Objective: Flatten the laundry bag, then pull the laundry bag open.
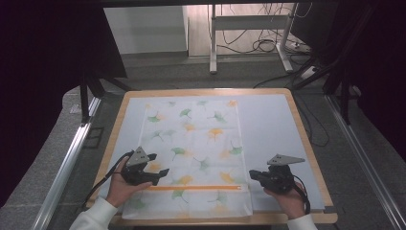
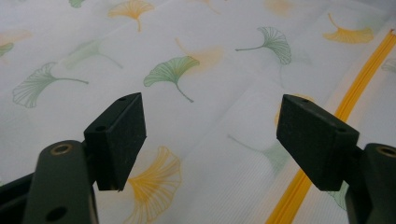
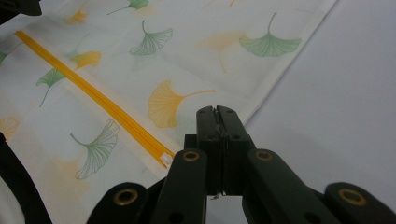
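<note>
A white cloth bag [image 1: 191,143] printed with green and orange ginkgo leaves lies flat on the pale mat [image 1: 268,124]. An orange zipper [image 1: 191,188] runs across its near end. My left gripper [image 1: 160,164] hovers over the bag's near left part, jaws wide open with bare fabric [image 2: 210,70] between them and the zipper [image 2: 359,79] off to one side. My right gripper [image 1: 252,175] sits at the bag's near right edge. Its jaws [image 3: 216,112] are pressed together just past the zipper's white end [image 3: 164,160]; I see nothing held between them.
The wooden table rim [image 1: 306,139] frames the mat. Metal rails [image 1: 67,163] run along both sides of the table. Beyond it stand a desk frame [image 1: 213,43] and floor cables [image 1: 268,45]. Bare mat [image 3: 336,93] lies right of the bag.
</note>
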{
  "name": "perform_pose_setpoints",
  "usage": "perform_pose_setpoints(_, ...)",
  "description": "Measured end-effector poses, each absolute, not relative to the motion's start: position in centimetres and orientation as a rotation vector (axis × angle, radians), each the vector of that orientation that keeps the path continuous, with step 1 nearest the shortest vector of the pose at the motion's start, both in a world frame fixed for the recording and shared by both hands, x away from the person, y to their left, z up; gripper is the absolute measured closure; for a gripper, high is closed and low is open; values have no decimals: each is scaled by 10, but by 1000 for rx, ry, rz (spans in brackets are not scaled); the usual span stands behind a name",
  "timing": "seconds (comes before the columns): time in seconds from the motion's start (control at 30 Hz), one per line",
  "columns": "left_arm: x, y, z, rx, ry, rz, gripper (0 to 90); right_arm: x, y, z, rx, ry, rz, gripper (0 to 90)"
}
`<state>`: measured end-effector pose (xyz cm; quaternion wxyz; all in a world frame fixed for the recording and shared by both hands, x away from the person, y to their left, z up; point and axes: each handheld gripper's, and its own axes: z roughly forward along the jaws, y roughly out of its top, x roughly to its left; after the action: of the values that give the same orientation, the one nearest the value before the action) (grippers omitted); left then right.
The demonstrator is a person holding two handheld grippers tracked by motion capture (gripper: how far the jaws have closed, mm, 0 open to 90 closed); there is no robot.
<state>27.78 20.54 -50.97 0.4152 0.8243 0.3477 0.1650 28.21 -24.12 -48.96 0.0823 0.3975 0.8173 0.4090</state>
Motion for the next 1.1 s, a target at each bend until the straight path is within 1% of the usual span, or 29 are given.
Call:
perform_pose_setpoints(0.3, 279, 182, -506, 2102, 809, 394, 239, 269, -239, -492, 1168, 2464, 1214, 884)
perform_pose_setpoints(0.57, 281, 161, -504, 2114, 765, 374, 239, 271, -243, -494, 1193, 2457, 1231, 883)
perform_pose_setpoints(0.67, 284, 158, -505, 2099, 772, 340, 241, 270, -245, -493, 1198, 2456, 1232, 883)
perform_pose_setpoints(0.87, 290, 157, -506, 2086, 788, 323, 245, 265, -246, -493, 1195, 2457, 1231, 883)
perform_pose_setpoints(0.97, 287, 152, -504, 2110, 759, 352, 250, 262, -244, -494, 1193, 2462, 1226, 883)
perform_pose_setpoints(1.1, 285, 143, -503, 2116, 729, 344, 251, 254, -245, -494, 1185, 2466, 1231, 883)
